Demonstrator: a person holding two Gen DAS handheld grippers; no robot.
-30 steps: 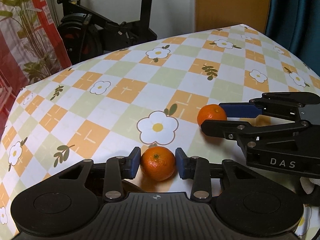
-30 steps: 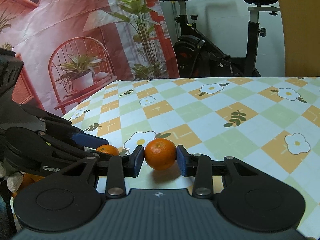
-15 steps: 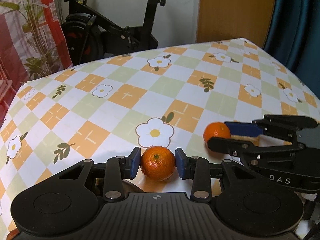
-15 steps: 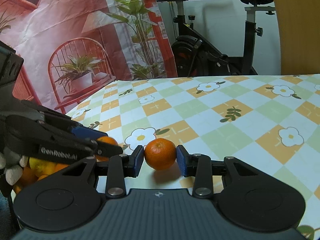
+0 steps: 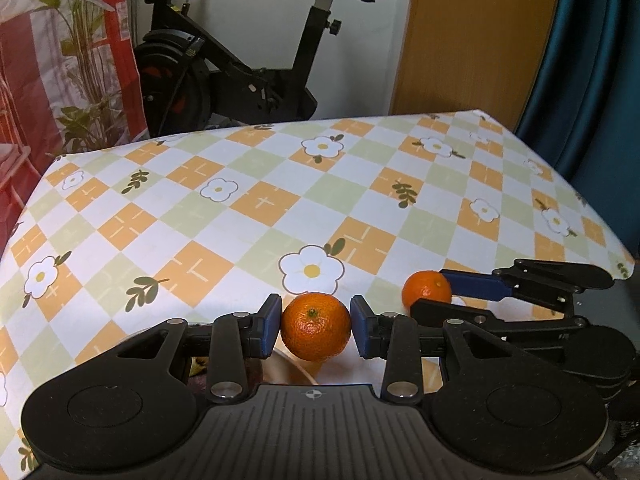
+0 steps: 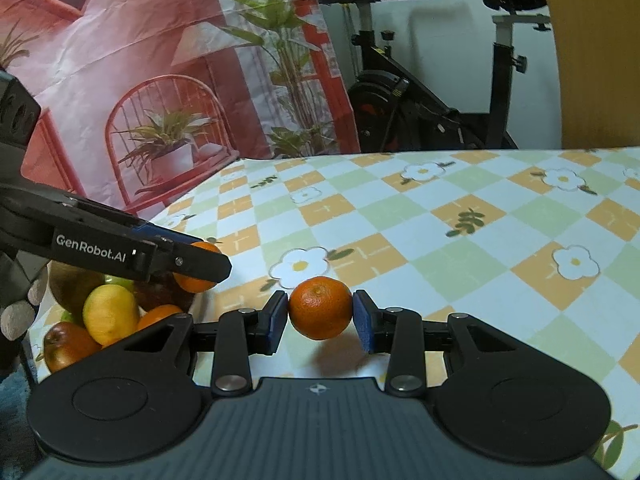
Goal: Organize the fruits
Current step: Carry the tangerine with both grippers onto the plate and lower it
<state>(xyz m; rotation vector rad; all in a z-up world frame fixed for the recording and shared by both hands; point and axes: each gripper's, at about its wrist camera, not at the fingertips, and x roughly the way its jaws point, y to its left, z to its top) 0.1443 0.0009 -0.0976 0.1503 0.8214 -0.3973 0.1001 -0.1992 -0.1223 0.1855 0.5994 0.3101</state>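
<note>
Tangerine (image 5: 315, 327) between left gripper (image 5: 315, 330) pads

Exercise bike (image 5: 248, 68) beside orange wooden panel (image 5: 472, 40)

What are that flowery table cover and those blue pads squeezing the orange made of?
Table cover: probably wipe-clean vinyl or oilcloth; printed checks, soft sheen, lies smooth. Blue pads on the left hand-held gripper: likely rubber or foam; matte, blocky, pressed against the orange.
</note>
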